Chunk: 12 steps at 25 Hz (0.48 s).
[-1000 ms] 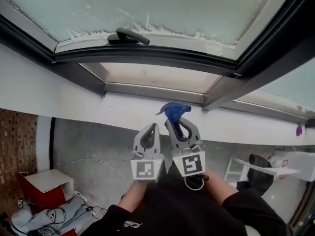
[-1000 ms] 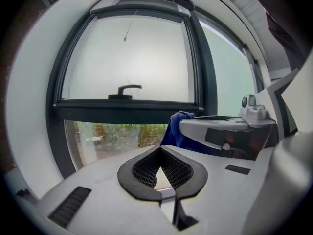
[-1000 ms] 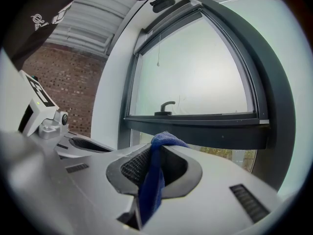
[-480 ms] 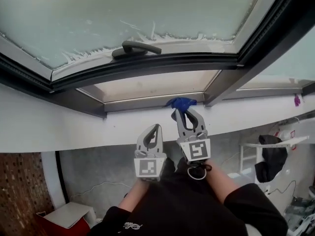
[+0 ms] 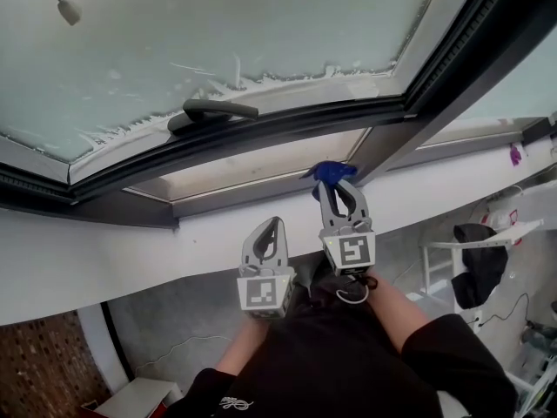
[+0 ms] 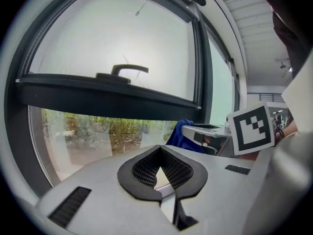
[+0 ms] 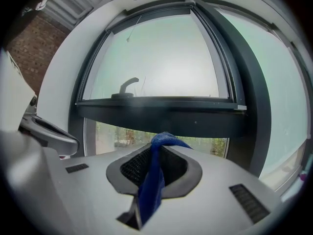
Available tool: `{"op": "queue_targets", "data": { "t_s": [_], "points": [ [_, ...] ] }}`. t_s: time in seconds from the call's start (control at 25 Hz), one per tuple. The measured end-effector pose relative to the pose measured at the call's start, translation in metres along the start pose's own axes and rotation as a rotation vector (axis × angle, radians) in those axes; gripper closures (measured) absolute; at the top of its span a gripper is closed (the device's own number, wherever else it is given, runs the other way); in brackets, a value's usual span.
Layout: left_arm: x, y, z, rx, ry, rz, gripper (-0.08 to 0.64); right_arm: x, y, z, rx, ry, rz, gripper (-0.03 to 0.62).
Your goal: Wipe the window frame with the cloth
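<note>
Gripping one blue cloth (image 5: 329, 171), right tongs (image 5: 334, 185) near window frame (image 5: 261, 139); left tongs (image 5: 276, 225) closed, empty.

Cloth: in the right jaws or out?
In: the right gripper is shut on the cloth, which runs up between its jaws and sticks out past the tips.

cloth (image 7: 152, 177): blue, bunched, pinched between right jaws, tuft past tips | window frame (image 7: 161, 114): dark, near, ahead of jaws

Grey left gripper (image 5: 276, 223), grey right gripper (image 5: 338, 187), checkered marker cubes (image 5: 264, 293), black sleeves (image 5: 454, 357)
</note>
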State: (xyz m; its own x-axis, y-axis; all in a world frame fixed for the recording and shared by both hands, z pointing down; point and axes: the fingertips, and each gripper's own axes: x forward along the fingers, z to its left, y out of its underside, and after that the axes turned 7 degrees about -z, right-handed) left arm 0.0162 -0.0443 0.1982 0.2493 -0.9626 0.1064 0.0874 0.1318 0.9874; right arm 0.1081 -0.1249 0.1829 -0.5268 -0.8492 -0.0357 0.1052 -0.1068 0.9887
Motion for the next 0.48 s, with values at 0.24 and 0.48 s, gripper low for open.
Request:
{"op": "queue_targets", "data": {
  "t_s": [0.24,0.48],
  "points": [
    [0.030,0.001,-0.014,0.024,-0.011,0.020,0.554,0.035,0.030,-0.019,-0.019,-0.056,0.032,0.552],
    [0.052,0.003,-0.023,0.090,-0.071,0.056,0.554,0.080,0.039,-0.024,0.048,-0.130,-0.063,0.552]
  ]
}}
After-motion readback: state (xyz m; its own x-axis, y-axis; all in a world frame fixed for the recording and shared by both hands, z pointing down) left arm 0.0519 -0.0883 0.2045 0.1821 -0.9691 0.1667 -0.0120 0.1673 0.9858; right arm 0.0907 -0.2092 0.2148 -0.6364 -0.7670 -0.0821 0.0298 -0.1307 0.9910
